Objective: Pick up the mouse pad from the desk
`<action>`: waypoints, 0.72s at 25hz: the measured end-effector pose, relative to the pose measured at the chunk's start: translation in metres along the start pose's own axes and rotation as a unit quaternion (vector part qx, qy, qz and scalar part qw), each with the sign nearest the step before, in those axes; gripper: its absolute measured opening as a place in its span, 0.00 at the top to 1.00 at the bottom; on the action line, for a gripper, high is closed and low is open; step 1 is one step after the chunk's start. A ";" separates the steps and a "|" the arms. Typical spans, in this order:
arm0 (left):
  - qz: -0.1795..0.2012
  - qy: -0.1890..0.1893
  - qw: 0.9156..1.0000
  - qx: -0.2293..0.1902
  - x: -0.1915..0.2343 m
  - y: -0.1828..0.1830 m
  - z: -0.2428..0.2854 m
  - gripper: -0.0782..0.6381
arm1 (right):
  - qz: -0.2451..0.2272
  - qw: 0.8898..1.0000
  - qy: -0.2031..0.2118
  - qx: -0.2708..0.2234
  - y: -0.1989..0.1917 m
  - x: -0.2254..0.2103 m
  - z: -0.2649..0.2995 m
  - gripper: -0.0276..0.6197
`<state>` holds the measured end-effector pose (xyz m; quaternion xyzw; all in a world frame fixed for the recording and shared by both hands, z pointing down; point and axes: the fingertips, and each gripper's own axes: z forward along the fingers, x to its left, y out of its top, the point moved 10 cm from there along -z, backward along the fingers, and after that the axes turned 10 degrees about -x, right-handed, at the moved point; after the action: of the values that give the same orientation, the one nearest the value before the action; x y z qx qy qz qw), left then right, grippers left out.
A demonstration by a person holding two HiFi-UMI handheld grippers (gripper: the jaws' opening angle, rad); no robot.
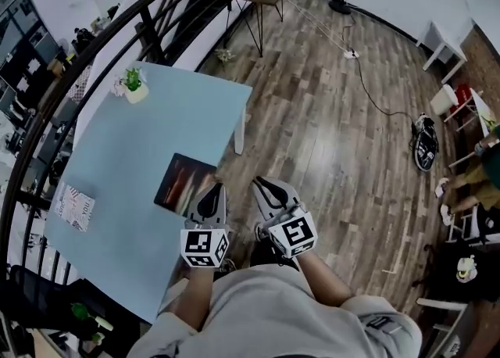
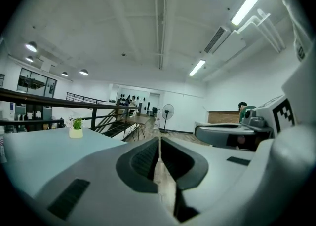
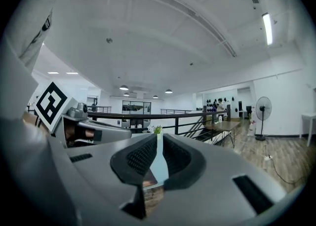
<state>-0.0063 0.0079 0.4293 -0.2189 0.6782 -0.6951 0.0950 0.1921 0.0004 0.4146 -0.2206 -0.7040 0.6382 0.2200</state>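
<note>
Item: mouse pad (image 1: 185,184), dark with a reddish print, flat on the pale blue desk (image 1: 117,153), close to the edge nearest me.

Left gripper (image 1: 209,202): jaws all but together, only a hairline between them, holding nothing. In the head view its tips overlap the pad's near corner, so it is the nearer one.

Right gripper (image 1: 269,196): jaws a narrow slot apart, empty, off the desk and over the wood floor. The pad lies to its left.

Long axis: I cannot tell, since the left gripper covers one corner.

Views: the left gripper view shows the desk top and plant (image 1: 134,85) but no pad. The right gripper view shows a sliver of pad through its slot.
</note>
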 end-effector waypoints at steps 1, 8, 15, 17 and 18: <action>0.000 0.009 1.000 0.000 0.000 0.000 0.009 0.85 | -0.001 1.000 0.012 0.000 0.001 -0.010 0.008 0.89; 0.000 0.084 0.996 0.004 -0.001 -0.011 0.045 0.85 | 0.001 0.996 0.090 0.012 -0.012 -0.065 0.049 0.89; -0.003 0.190 0.982 0.010 0.005 -0.025 0.033 0.85 | 0.010 0.982 0.185 0.023 -0.032 -0.080 0.091 0.89; -0.004 0.224 0.974 0.012 0.009 -0.028 0.023 0.85 | 0.013 0.976 0.215 0.028 -0.037 -0.075 0.102 0.89; -0.004 0.242 0.970 0.013 0.010 -0.030 0.018 0.85 | 0.014 0.972 0.231 0.031 -0.040 -0.072 0.107 0.89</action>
<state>-0.0024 -0.0109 0.4602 -0.0461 0.6710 -0.7365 -0.0718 0.1859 -0.1317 0.4433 -0.3650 -0.6110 0.5947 0.3739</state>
